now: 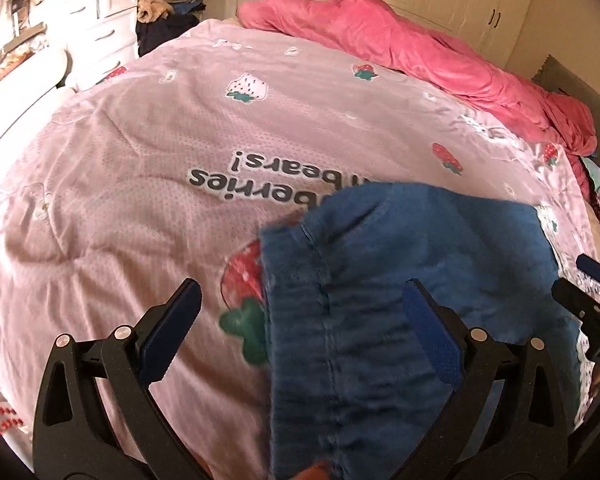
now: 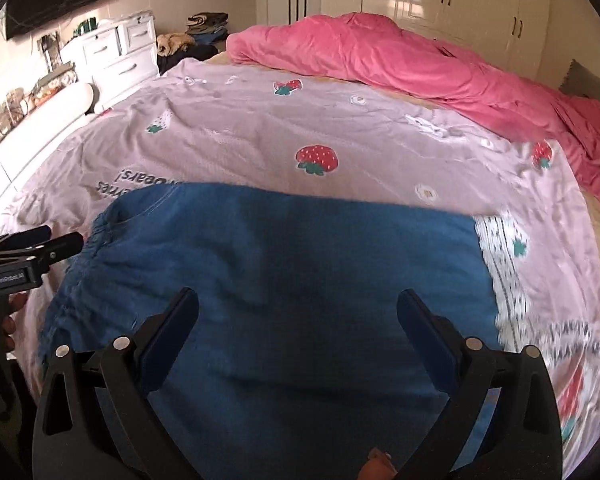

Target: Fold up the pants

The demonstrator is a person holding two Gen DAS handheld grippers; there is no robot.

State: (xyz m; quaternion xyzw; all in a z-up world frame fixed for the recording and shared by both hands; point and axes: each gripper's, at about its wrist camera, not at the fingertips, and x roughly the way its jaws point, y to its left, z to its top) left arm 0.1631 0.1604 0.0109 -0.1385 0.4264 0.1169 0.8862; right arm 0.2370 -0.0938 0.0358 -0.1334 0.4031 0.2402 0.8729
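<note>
From my left wrist camera, the left gripper (image 1: 300, 320) has its fingers spread wide and holds nothing; the right finger hangs over the gathered waistband of the blue pants (image 1: 400, 280) and the left finger over the pink strawberry bedsheet (image 1: 120, 200). The pants lie at the near right of this view, and their near end runs out of the bottom of the frame, so I cannot see how far they reach toward me. Printed lettering on the sheet is partly covered by the pants' far edge. A small orange-brown shape at the bottom edge is too cut off for me to identify.

From my right wrist camera, the right gripper (image 2: 298, 316) is also wide open and empty, both fingers above the middle of the pants (image 2: 280, 280), which spread flat on the near half of the bedsheet (image 2: 260, 140). The cloth is blurred, so I cannot tell how many layers lie there. The left gripper (image 2: 62, 242) pokes in at the left edge, just beside the waistband; from here its fingers overlap.

A rumpled pink duvet (image 2: 400, 56) is bunched along the far right of the bed. White drawers (image 2: 116, 56) stand at the far left.
</note>
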